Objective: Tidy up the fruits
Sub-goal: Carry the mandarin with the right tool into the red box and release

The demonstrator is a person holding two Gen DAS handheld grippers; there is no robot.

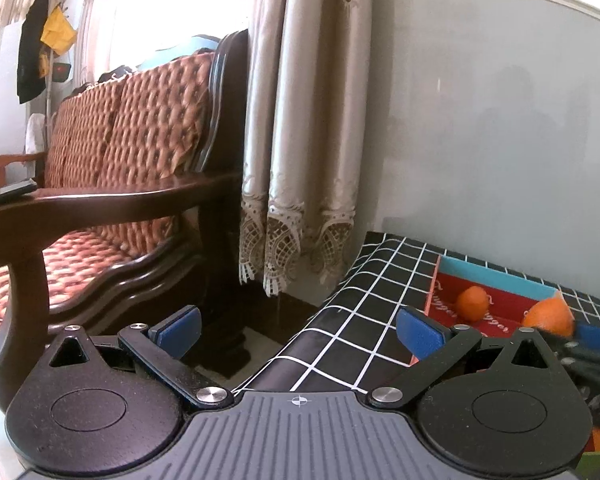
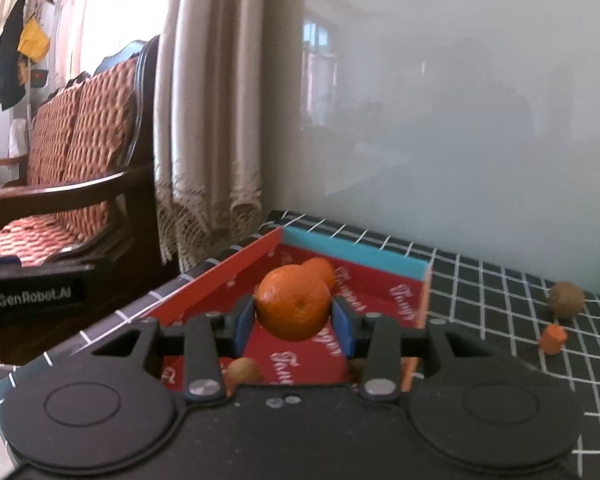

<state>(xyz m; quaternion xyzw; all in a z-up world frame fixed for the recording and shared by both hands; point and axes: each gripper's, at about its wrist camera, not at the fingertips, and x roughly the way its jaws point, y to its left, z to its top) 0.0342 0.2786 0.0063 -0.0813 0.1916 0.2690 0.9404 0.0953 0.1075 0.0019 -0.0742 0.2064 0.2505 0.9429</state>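
Observation:
My right gripper (image 2: 293, 318) is shut on an orange (image 2: 292, 306) and holds it above the red box (image 2: 220, 276) with a teal far wall. A second orange (image 2: 322, 270) lies in the box behind it, and a small brownish fruit (image 2: 244, 370) lies near the box's front. My left gripper (image 1: 298, 330) is open and empty, at the left edge of the checked table (image 1: 340, 344). In the left wrist view the red box (image 1: 512, 304) holds an orange (image 1: 472, 303), and the held orange (image 1: 548, 316) shows at the right.
A kiwi (image 2: 566, 299) and a small orange piece (image 2: 553, 339) lie on the checked cloth right of the box. A wooden sofa (image 1: 112, 200) with red cushions stands left of the table. A curtain (image 1: 300, 160) hangs by the grey wall.

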